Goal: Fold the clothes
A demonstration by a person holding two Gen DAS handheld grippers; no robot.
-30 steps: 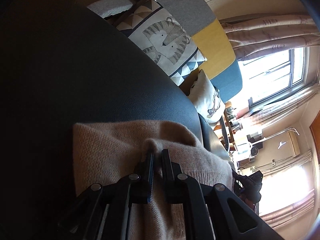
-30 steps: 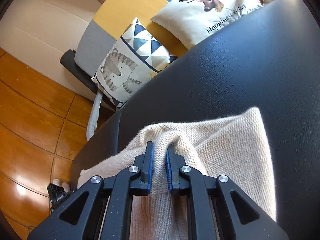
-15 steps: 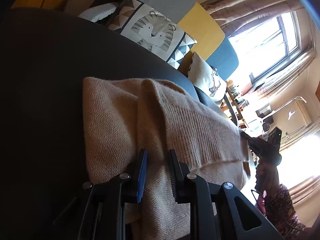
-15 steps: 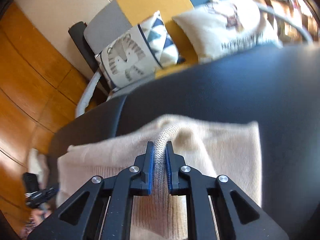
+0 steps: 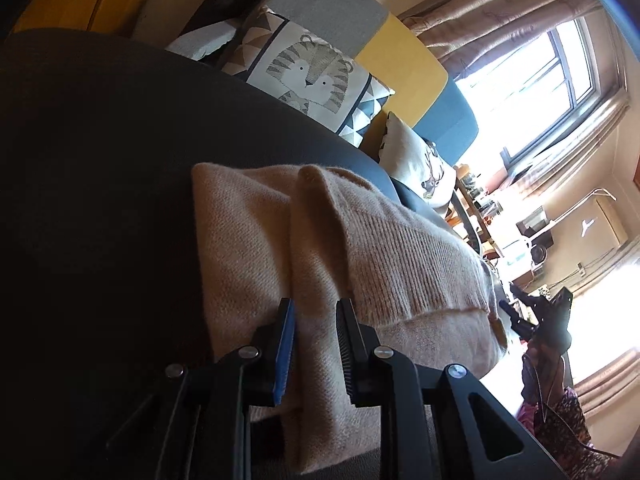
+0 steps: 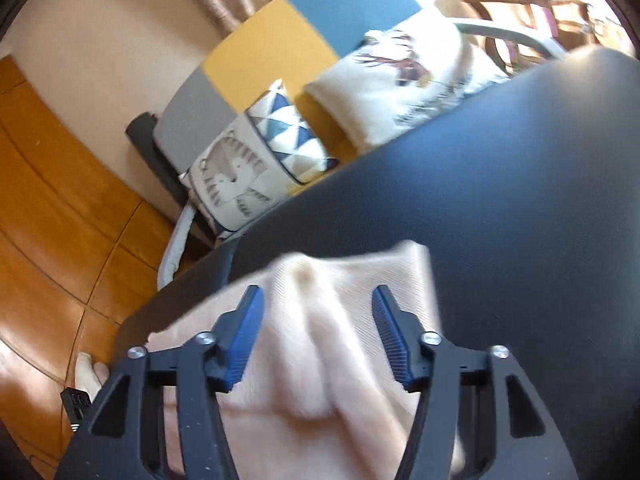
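Hard daylight pours through the window (image 5: 560, 80) at the upper right of the left wrist view and blows out to plain white there. Away from the window, the dark tabletop (image 5: 100, 160) sinks into deep shadow on the left. The beige sweater (image 5: 320, 248) nearest the window is sunlit, its knit sharp. In the right wrist view the sweater (image 6: 340, 360) is smeared by motion blur and washed pale, and the cushions (image 6: 400, 80) beyond it are soft too. Both views bend strongly and darken at the corners.
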